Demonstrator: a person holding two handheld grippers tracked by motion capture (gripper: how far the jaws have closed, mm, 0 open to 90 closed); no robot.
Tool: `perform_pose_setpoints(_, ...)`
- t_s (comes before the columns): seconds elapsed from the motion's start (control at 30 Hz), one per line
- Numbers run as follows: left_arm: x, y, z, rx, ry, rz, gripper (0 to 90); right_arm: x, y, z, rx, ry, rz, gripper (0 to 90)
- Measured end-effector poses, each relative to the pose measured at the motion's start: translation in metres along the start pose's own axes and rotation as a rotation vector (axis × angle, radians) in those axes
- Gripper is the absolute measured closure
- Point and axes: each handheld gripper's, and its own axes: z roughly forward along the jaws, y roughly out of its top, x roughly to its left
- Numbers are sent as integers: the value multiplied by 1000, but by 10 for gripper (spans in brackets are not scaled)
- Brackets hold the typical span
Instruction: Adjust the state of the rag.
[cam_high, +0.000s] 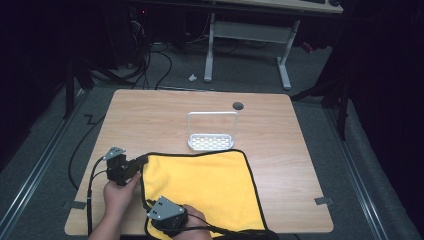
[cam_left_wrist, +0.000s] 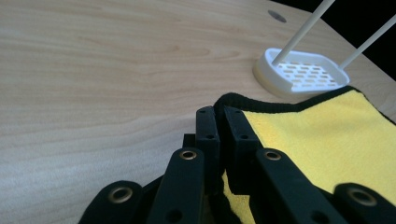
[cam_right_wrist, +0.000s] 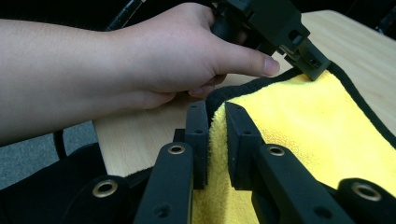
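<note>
**Both grippers clamped on the yellow cloth's near edge**

Nearest the person, the right gripper (cam_right_wrist: 215, 114) has its jaws pressed together on the near left corner of the yellow microfiber cloth (cam_high: 205, 185), with the fabric bunched up between the two black pads. In the high view that gripper (cam_high: 150, 206) sits at the table's front edge, the right hand (cam_high: 192, 227) wrapped around it.

Just beyond, the left gripper (cam_left_wrist: 223, 116) pinches the cloth's black-trimmed hem at the far left corner; its jaws are closed tight on the trim. The left hand (cam_high: 119, 195) holds it from the cloth's left side, and from above the gripper (cam_high: 142, 161) points right, onto the corner.

The cloth lies spread flat across the near half of the wooden table (cam_high: 150, 120), though its front edge seems to hang off the table; hard to be sure from here.

Farther back, a white slotted soap dish with a wire handle (cam_high: 211, 142) stands just past the cloth's far hem, close to touching. Beyond that, a dark round cable port (cam_high: 238, 105) sits in the tabletop.
</note>
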Motion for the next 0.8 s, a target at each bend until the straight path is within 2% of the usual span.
perform_pose_setpoints(0.1,0,5,-4,-5,16,5,851,-2,3,-1,-10,2,4,813)
perform_pose_setpoints(0.2,6,13,-18,-8,50,2,851,-1,11,0,-33,19,11,813)
perform_pose_setpoints(0.37,-1,22,-22,-3,63,22,851,0,14,0,-45,21,-1,813)
perform_pose_setpoints(0.43,-14,30,-14,3,55,39,851,-4,14,-9,-62,6,6,813)
perform_pose_setpoints(0.47,-14,30,-14,3,55,39,851,-7,13,-13,-67,0,10,813)
perform_pose_setpoints(0.5,-20,33,-10,7,51,48,851,-7,13,-13,-67,0,10,813)
perform_pose_setpoints(0.53,-25,36,-7,4,45,53,851,-14,11,-24,-68,-22,17,813)
perform_pose_setpoints(0.57,-37,41,1,8,36,68,851,-17,9,-29,-67,-32,20,813)
perform_pose_setpoints(0.67,-54,45,14,18,24,84,850,-29,2,-44,-62,-59,31,812)
perform_pose_setpoints(0.7,-54,45,14,18,24,84,850,-32,-2,-48,-60,-69,35,812)
perform_pose_setpoints(0.8,-68,46,28,29,14,92,850,-38,-9,-57,-49,-91,43,812)
